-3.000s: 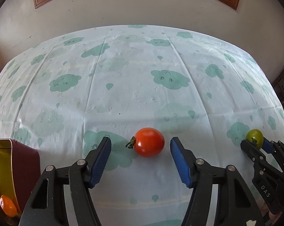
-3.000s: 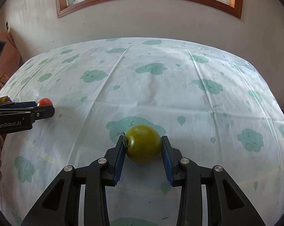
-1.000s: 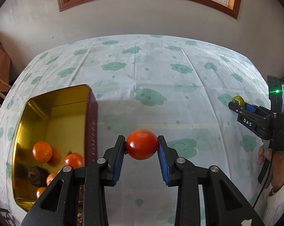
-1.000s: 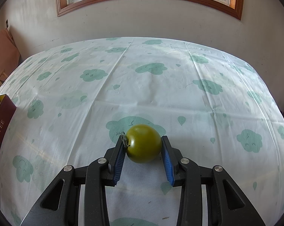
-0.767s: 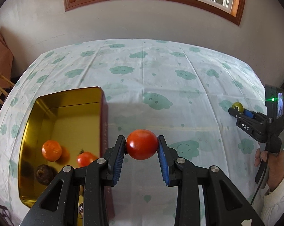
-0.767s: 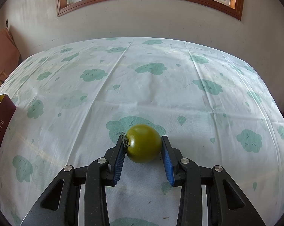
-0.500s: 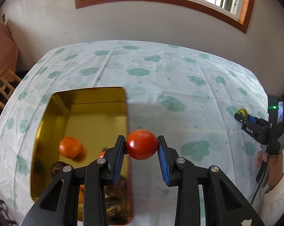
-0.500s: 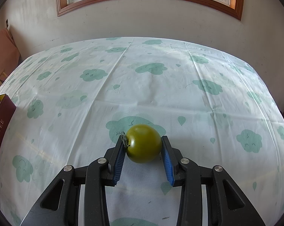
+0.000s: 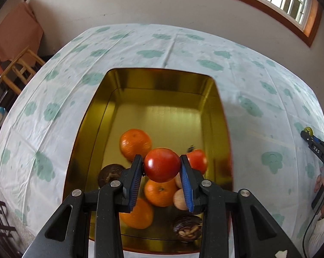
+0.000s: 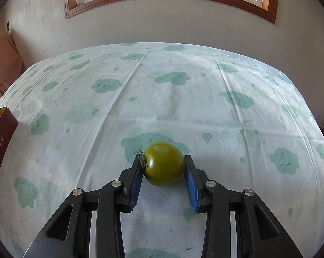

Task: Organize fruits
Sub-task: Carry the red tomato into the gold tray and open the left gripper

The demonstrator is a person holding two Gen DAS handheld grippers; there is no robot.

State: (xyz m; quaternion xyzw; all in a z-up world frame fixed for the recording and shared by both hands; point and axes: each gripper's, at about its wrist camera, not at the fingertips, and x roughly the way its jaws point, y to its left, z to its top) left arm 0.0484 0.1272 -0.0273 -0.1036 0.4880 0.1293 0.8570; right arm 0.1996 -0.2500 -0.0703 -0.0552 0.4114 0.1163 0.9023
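Fruits sit in two places as we see them: our left gripper pinches a red tomato tight between its blue pads, above the gold tin that holds oranges, another tomato and dark nuts. Our right gripper clamps a green tomato over the cloud-print tablecloth, well apart from the tin.
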